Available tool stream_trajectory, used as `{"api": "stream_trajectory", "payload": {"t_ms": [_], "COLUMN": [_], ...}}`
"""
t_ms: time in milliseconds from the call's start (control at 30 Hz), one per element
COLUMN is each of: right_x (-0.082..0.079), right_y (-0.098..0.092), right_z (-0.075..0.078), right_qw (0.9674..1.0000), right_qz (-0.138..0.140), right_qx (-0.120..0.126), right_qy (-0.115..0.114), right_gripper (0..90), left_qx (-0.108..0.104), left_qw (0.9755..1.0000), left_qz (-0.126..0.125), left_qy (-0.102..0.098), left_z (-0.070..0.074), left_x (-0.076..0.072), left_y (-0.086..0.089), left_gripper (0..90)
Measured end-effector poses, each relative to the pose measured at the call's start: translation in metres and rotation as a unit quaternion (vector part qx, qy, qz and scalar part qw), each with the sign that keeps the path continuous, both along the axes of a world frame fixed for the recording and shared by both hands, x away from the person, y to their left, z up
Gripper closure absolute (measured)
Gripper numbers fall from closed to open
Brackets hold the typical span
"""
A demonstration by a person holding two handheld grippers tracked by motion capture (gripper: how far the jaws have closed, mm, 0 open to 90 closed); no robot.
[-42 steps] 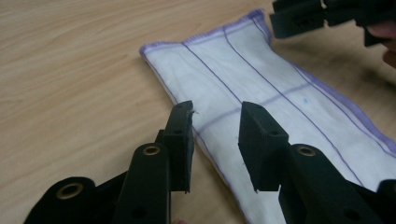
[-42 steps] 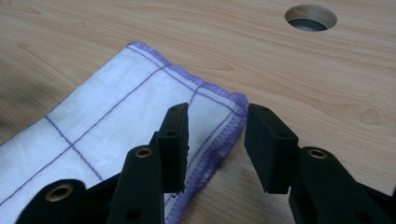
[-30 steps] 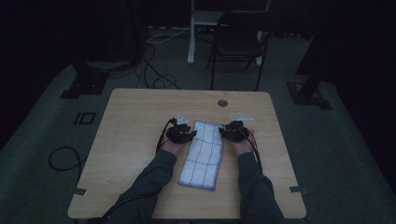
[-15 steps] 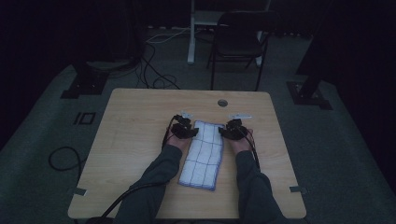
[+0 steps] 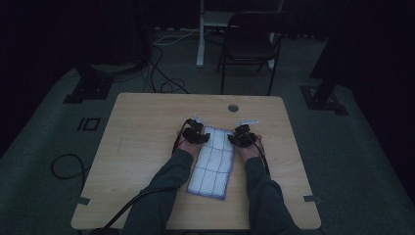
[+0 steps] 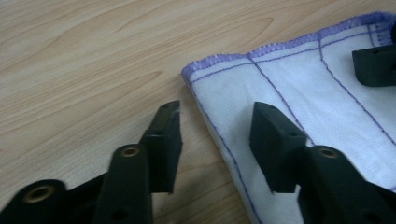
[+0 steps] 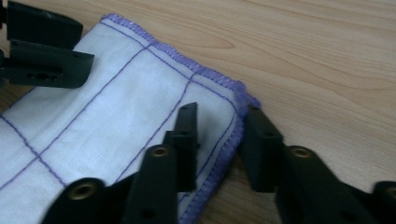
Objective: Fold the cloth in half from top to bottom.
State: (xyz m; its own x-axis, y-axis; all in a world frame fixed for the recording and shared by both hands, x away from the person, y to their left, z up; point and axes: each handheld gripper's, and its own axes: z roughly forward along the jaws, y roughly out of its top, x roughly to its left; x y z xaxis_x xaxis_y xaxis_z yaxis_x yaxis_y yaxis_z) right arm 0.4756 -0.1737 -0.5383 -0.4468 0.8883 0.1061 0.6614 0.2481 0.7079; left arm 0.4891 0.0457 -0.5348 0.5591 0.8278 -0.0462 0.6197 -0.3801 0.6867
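Since the earlier high-view pics, left gripper (image 5: 197, 131) has slid a bit inward toward the cloth's (image 5: 213, 164) far-left corner; right gripper (image 5: 241, 133) sits much where it was, but its jaws have just been closing, w/ the cloth's edge between them.

Cloth: white w/ thin purple grid lines & purple stitched hem, folded into a long strip, lying flat on the wooden table (image 5: 142, 147) near the middle, long axis running toward the person. Both grippers are at its far end, one per corner, person's forearms along either side.

Left gripper view: left gripper (image 6: 215, 135) jaws stand apart, not pressed on anything. One jaw is over bare wood, the other over the cloth (image 6: 322, 107), so the hem of the far-left corner runs up the gap between them. Can't tell if the tips touch the table.

Right gripper view: right gripper (image 7: 219, 140) jaws straddle the far-right corner of the cloth (image 7: 102, 112); one jaw over the fabric, the other just outside the hem over the wood. Gap is narrow, hem bunched slightly at the corner, but pads aren't clearly squeezing it yet. Other gripper's jaws show at top left of that view, over the opposite corner.
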Motion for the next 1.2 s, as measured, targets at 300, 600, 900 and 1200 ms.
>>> {"api": "stream_trajectory", "payload": {"t_ms": [300,600,900,1200], "right_x": [0.004,0.007,0.011,0.014], "right_y": [0.0,0.002,0.007,0.012], "right_z": [0.0,0.0,0.004,0.009], "right_qw": [0.9998,0.9998,0.9998,0.9996], "right_qz": [-0.004,-0.003,-0.004,-0.001], "right_qx": [0.015,0.018,0.022,0.029], "right_qy": [0.009,0.006,0.002,-0.006], "right_gripper": [85.3,85.8,86.4,86.7], "left_qx": [-0.006,-0.011,-0.017,-0.024], "left_qw": [0.9994,0.9992,0.9991,0.9992], "left_qz": [-0.006,-0.003,0.011,0.014], "left_qy": [0.033,0.037,0.036,0.029], "left_z": [0.005,0.005,0.005,0.011], "left_x": [0.002,-0.001,-0.005,-0.005], "left_y": [-0.005,0.0,0.005,0.011], "left_gripper": [85.5,85.9,86.1,86.2]}}
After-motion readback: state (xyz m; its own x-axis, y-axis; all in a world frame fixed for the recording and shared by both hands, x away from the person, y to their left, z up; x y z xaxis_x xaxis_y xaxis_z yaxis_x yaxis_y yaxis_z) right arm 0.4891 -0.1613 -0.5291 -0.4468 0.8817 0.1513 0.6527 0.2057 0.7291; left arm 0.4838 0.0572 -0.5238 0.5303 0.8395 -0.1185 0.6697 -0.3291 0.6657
